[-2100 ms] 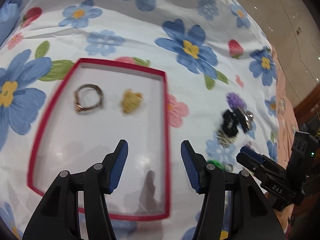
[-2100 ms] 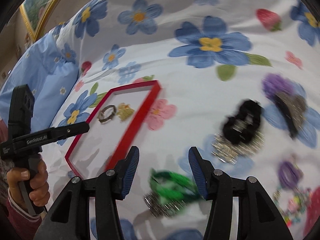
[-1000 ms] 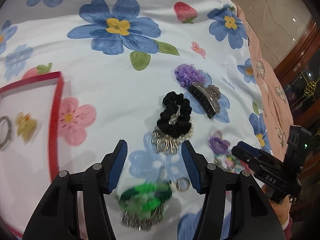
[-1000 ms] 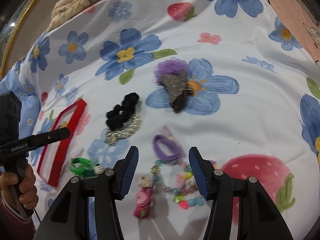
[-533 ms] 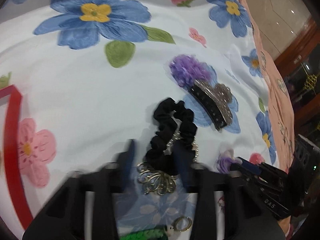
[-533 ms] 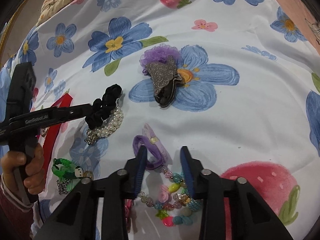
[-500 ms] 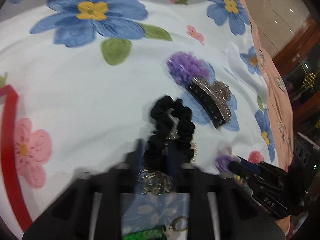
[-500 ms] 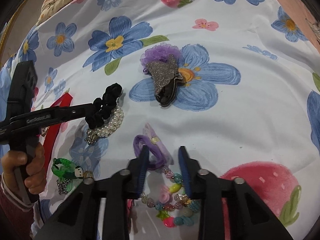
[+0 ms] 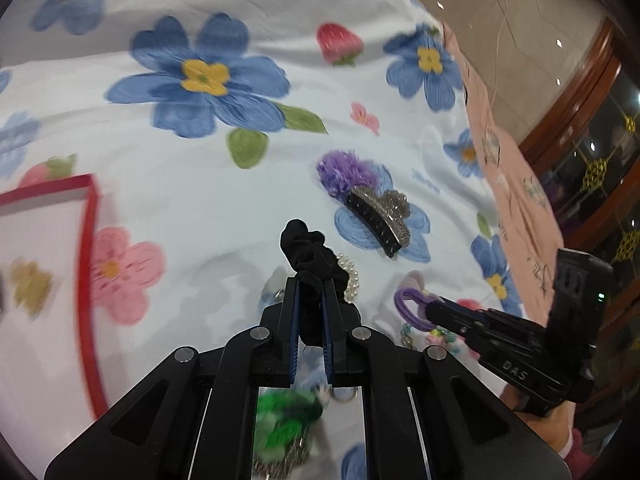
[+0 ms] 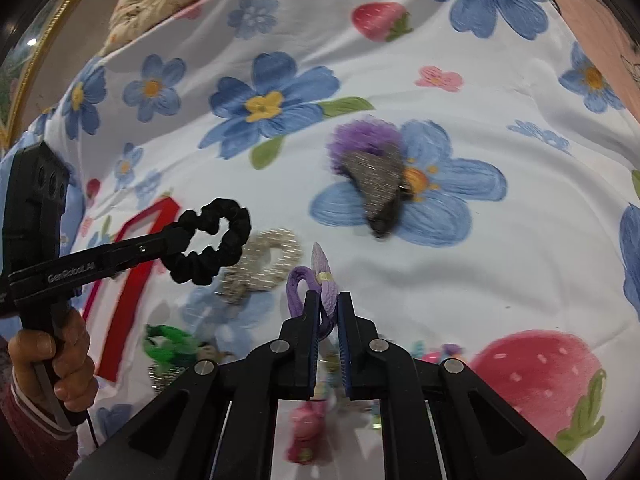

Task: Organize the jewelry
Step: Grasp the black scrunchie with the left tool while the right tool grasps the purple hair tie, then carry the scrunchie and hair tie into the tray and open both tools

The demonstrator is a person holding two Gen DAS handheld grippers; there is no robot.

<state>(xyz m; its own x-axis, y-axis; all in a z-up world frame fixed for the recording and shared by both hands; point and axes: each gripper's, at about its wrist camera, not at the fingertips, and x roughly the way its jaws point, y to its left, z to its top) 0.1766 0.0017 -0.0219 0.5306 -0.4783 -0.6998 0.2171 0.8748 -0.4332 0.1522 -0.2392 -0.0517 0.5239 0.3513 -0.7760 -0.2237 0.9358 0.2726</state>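
My left gripper (image 9: 310, 286) is shut on a black scrunchie (image 9: 306, 252) and holds it above the floral sheet; it also shows in the right wrist view (image 10: 212, 248). My right gripper (image 10: 329, 300) is shut on a purple hair tie (image 10: 304, 288), which also shows in the left wrist view (image 9: 412, 304). A pearl bracelet (image 10: 264, 260) lies on the sheet under the scrunchie. The red-rimmed tray (image 9: 86, 280) lies at the left with a yellow piece (image 9: 30, 280) in it.
A purple pompom with a glitter claw clip (image 9: 376, 212) lies beyond the grippers. A green charm (image 10: 168, 344) and a beaded bracelet with a pink charm (image 10: 304, 436) lie near me. The sheet's edge and floor are at the right.
Both grippers have closed, the left on the black scrunchie and the right on the purple hair tie. The scrunchie is lifted off the pearl bracelet.
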